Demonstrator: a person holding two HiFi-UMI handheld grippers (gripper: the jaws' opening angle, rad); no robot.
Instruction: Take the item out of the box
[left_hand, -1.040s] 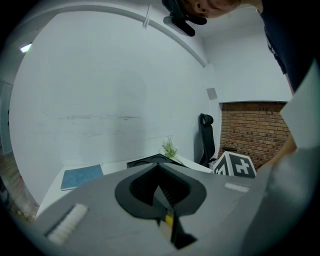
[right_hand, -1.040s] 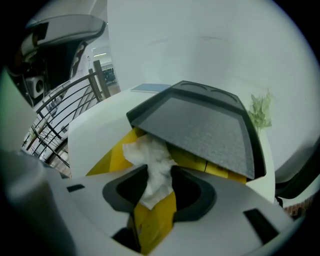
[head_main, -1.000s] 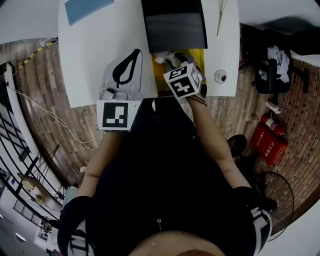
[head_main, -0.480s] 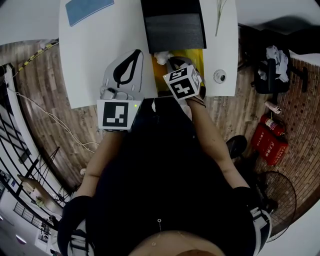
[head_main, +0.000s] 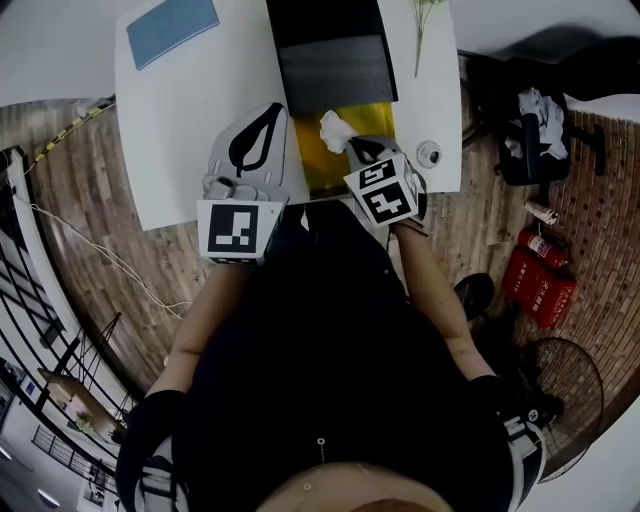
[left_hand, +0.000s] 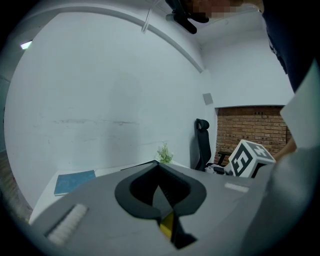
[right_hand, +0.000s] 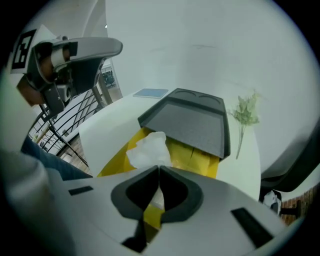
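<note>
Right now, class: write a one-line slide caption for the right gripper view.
Right gripper shut on a crumpled white tissue over the yellow box.

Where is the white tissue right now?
Head view, centre: the tissue is pinched in the jaws of the right gripper, over the yellow box, beside the left gripper.

Right gripper (head_main: 352, 150), jaws just closed, pinches the white crumpled item (head_main: 333, 129) above the open yellow box (head_main: 318, 165). Left gripper (head_main: 268, 112) sits over the white bench (head_main: 180, 120), just beside the box.

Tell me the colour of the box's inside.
Yellow: the box shows it best in the right gripper view.
</note>
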